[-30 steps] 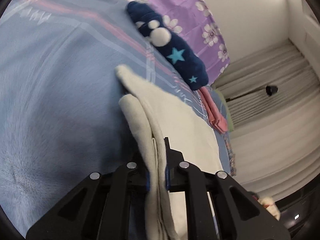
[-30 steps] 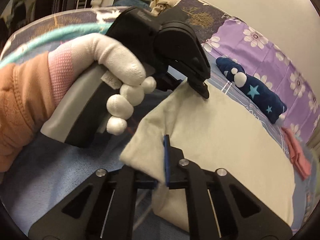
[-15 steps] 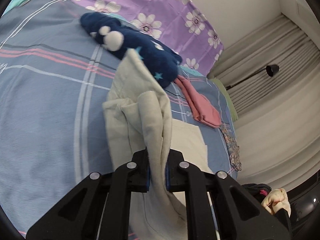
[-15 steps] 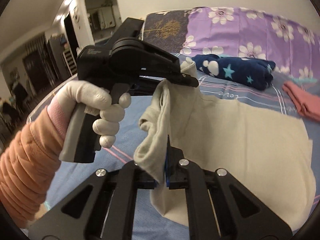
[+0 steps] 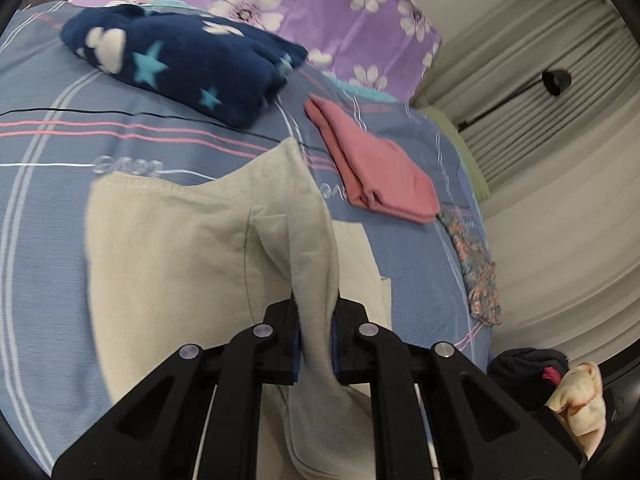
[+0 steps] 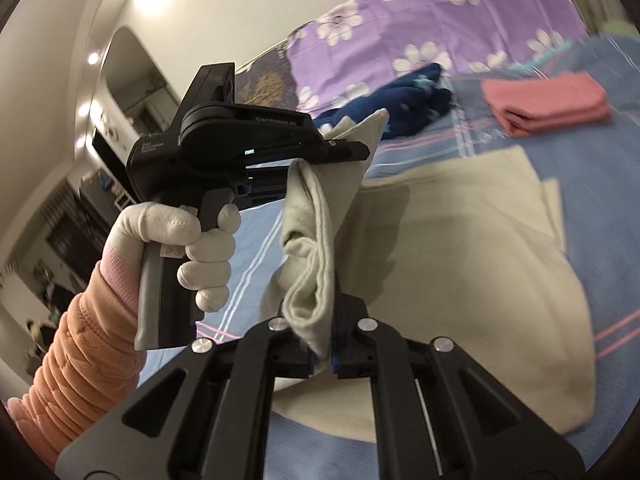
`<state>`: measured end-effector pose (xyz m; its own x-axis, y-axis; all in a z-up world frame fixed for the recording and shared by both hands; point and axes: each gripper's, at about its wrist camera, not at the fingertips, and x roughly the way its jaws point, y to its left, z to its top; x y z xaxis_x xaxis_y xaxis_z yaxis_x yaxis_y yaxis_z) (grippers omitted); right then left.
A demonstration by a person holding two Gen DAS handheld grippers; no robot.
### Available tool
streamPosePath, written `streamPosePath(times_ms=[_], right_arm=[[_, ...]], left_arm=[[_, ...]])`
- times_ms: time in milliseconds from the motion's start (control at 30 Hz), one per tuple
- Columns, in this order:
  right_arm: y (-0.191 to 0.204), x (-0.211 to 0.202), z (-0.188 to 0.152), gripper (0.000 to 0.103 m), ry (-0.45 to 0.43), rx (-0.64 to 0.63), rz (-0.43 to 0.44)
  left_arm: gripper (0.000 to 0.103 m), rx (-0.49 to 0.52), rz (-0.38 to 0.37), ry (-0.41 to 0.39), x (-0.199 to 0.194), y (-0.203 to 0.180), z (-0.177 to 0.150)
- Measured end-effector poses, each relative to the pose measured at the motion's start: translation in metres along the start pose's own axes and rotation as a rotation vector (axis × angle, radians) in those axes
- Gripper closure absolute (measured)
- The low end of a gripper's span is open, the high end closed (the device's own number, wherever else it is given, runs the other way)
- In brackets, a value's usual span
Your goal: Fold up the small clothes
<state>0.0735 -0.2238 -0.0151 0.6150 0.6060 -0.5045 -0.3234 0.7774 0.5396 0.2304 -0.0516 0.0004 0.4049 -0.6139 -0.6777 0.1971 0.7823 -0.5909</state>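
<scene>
A cream garment (image 5: 168, 264) lies partly on the blue striped bedsheet (image 5: 52, 148), one side lifted and folded over. My left gripper (image 5: 316, 340) is shut on a bunched edge of it, and the cloth hangs down between the jaws. In the right wrist view my right gripper (image 6: 322, 350) is shut on another bunched corner of the same cream garment (image 6: 460, 248). The left gripper (image 6: 356, 154) shows there too, held by a white-gloved hand (image 6: 192, 248), pinching the raised cloth above the flat part.
A folded navy fleece with stars (image 5: 188, 68) and a folded pink garment (image 5: 376, 168) lie further back on the bed. A small floral cloth (image 5: 476, 268) sits at the bed's right edge. A purple flowered pillow (image 5: 320, 12) and curtains (image 5: 560, 120) are behind.
Both grippers have lifted their edges of the cream garment and carried them sideways across the bed, folding the cloth over itself. The right gripper has also rolled.
</scene>
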Motion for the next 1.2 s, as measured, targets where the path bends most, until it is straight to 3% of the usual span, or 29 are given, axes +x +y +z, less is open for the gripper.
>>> streamPosePath(times_ms=[300,733,1200], right_arm=[[-0.039,-0.025,-0.01,0.098,-0.02,0.066,-0.013],[-0.067,-0.035,-0.018,0.098,-0.014,0.157,0.029],[-0.091,-0.048,-0.032,0.099,-0.002,0.246,0.016]], left_arm=[[0.093,0.068,0.049,0.051,0.044,-0.039,-0.006],[0.093,0.105,0.116,0.101,0.077,-0.058,-0.013],[0.092,0.202,0.195,0.161,0.119,-0.086,-0.028]])
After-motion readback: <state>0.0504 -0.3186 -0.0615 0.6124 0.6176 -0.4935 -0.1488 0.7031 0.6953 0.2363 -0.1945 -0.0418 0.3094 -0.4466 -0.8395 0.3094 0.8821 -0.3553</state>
